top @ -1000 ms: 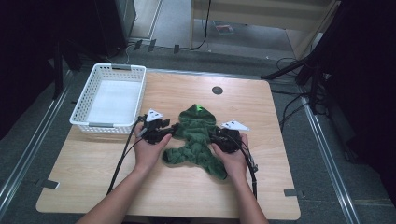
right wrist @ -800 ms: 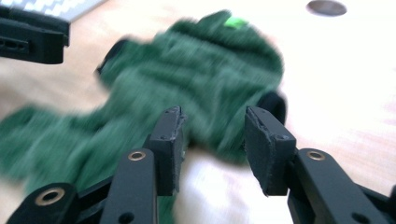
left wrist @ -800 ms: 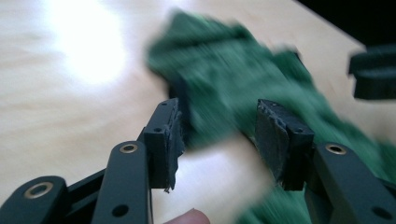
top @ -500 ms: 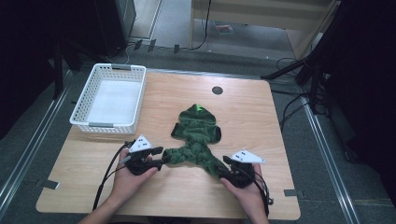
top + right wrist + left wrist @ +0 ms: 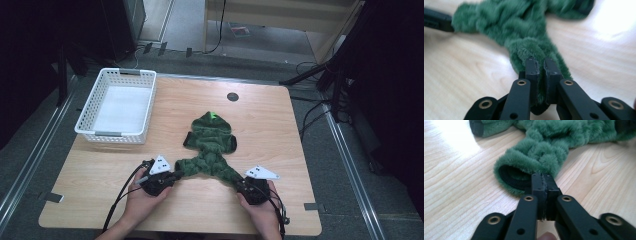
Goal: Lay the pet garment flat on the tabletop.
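The green fleece suit [image 5: 210,145] lies flat near the middle of my table [image 5: 280,115], hood away from me, its two legs spread toward my hands. My left gripper [image 5: 172,176] has just been closing and now pinches the edge of the left leg's cuff [image 5: 511,177]. My right gripper [image 5: 243,185] has just been closing too, and is clamped on the right leg's end [image 5: 529,50]. The white basket [image 5: 117,105] sits well apart at the far left.
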The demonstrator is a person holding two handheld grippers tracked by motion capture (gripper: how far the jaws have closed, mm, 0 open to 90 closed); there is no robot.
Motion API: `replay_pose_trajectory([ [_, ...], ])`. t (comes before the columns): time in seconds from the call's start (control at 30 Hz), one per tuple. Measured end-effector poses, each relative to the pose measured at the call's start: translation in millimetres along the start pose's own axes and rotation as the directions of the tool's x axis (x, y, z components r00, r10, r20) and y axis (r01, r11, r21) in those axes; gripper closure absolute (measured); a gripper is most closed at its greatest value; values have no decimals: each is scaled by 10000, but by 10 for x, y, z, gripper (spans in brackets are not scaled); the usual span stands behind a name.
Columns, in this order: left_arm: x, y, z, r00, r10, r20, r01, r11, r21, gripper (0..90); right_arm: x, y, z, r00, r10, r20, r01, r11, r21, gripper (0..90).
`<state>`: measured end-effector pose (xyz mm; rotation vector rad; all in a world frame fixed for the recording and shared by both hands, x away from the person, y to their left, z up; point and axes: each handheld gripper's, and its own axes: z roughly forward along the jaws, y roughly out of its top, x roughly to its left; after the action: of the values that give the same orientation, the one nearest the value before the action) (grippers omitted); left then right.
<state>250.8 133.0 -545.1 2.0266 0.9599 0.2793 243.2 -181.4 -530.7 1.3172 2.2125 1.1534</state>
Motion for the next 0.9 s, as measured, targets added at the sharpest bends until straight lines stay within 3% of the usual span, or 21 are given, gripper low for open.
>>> replay_pose_trajectory([
  [0.13, 25, 80, -127, 9999, -104, 122, 112, 9980, -622, 900, 5, 168, -129, 9998, -137, 142, 154, 9913, -1305, 857],
  [0.23, 33, 105, -184, 9998, -100, 179, 116, 9958, -913, 899, 43, 258, -175, 9987, -489, 110, 501, 9828, -1776, 850],
  [0.37, -32, 69, -36, 9998, -93, 167, 95, 9999, -100, 507, 68, 209, -111, 9971, -721, 239, 748, 9870, -1422, 847],
  [0.47, -125, 50, 79, 9992, 172, -367, -157, 9990, 415, 391, 45, 158, -84, 9980, -601, 170, 617, 9909, -1195, 844],
  [0.53, -177, 60, 105, 9942, 373, -1005, -327, 9983, 476, 419, 29, 149, -91, 9985, -533, 79, 539, 9915, -1184, 842],
  [0.63, -188, 65, 115, 9843, 788, -1580, -711, 9960, 537, 628, 29, 133, -85, 9985, -542, 91, 548, 9923, -1108, 841],
  [0.73, -110, 117, 51, 9956, 340, -869, -308, 9988, 387, 837, 29, 150, -83, 9983, -567, 144, 580, 9911, -1196, 841],
  [0.83, -16, 198, -61, 9993, -356, -147, 353, 9992, -192, 877, 33, 235, -116, 9974, -679, 241, 707, 9867, -1463, 842],
  [0.9, 52, 245, -139, 9965, -771, 315, 790, 9948, -647, 881, 49, 303, -141, 9951, -962, 244, 990, 9790, -1784, 841],
])
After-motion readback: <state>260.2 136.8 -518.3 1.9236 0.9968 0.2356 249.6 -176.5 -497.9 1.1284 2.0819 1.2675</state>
